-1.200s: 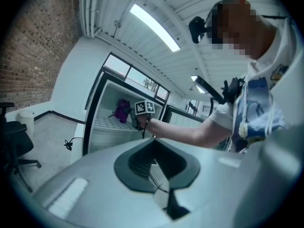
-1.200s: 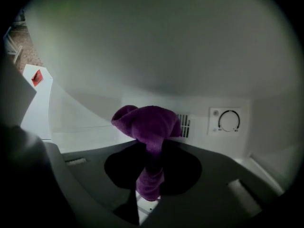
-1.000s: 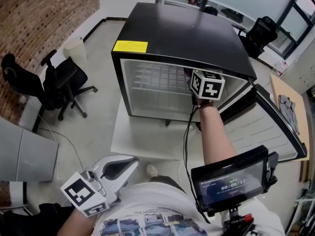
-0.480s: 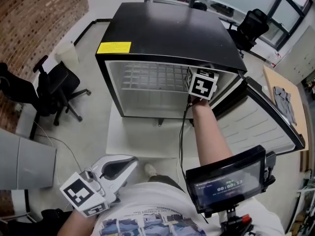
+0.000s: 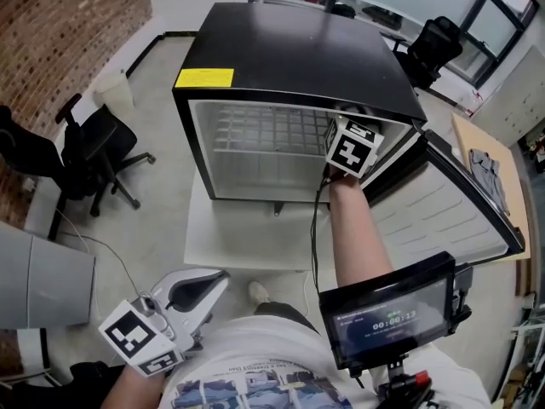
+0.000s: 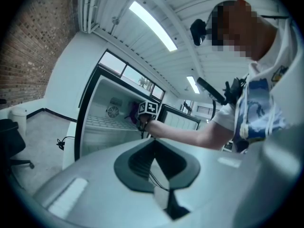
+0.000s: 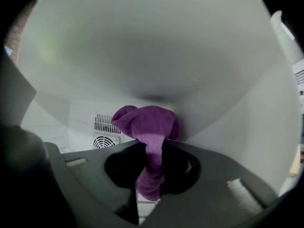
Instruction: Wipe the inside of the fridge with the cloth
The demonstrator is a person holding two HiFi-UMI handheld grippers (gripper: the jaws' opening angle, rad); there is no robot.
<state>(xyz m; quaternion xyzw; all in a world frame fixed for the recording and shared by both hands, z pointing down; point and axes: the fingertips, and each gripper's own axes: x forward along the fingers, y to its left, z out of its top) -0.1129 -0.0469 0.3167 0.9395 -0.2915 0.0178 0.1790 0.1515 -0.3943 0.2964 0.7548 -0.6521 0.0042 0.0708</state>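
Cloth (image 7: 147, 122), purple and bunched, is pinched in the right tongs (image 7: 150, 151). Its wad seems to touch the white inner wall (image 7: 142, 46) at the upper right of the fridge (image 5: 298, 58), beside the rear fan vent (image 7: 105, 132). The grip catches only a narrow fold, so a hard drag could, I judge, tug it free or let bare tongs scrape that wall. The right forearm (image 5: 353, 237) reaches straight in. The left tongs (image 6: 154, 148), closed on nothing, hang low, well apart from the fridge.
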